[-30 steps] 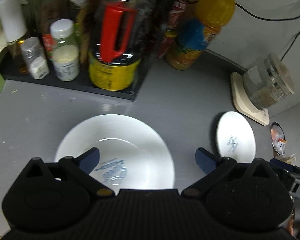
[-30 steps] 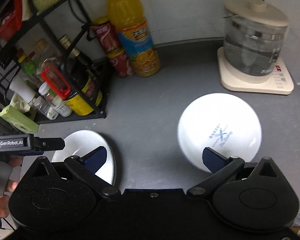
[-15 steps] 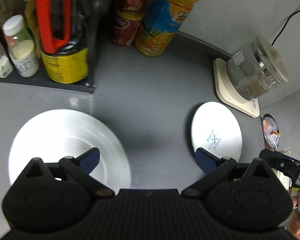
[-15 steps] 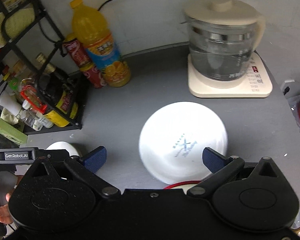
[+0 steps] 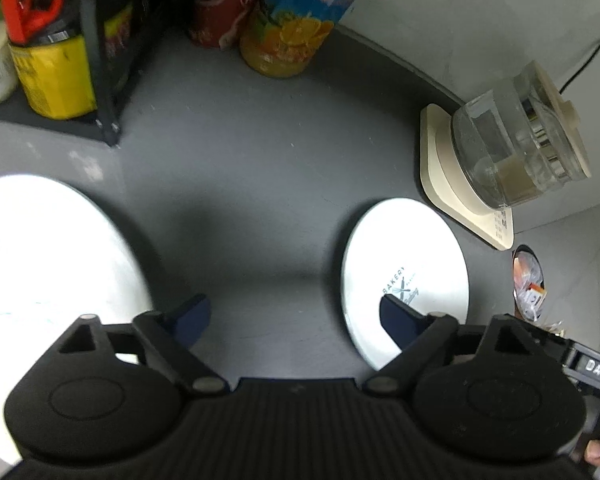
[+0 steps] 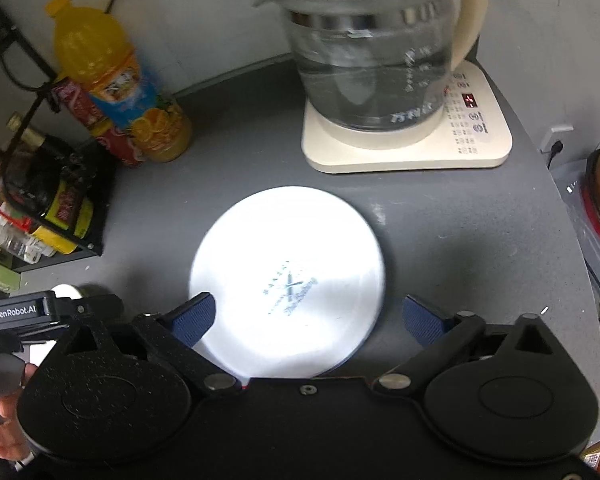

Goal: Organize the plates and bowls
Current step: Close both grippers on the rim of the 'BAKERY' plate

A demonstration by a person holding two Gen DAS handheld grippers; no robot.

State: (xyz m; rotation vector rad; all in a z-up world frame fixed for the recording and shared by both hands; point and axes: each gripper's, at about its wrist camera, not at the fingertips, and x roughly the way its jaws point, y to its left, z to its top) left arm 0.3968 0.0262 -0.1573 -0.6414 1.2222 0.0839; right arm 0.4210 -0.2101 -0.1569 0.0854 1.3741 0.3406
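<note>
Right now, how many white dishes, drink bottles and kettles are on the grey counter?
White dishes: 2 (large dish, smaller dish)
Orange drink bottle: 1
Glass kettle: 1
Total: 4

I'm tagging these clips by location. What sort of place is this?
Most likely a home kitchen counter: a glass electric kettle on its base, a rack of condiment bottles, an orange drink bottle, and white dishes on the grey surface.

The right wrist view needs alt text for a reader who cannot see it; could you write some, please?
An open right claw hangs over a white plate on a grey table. Behind stand a glass kettle and an orange juice bottle.
</note>
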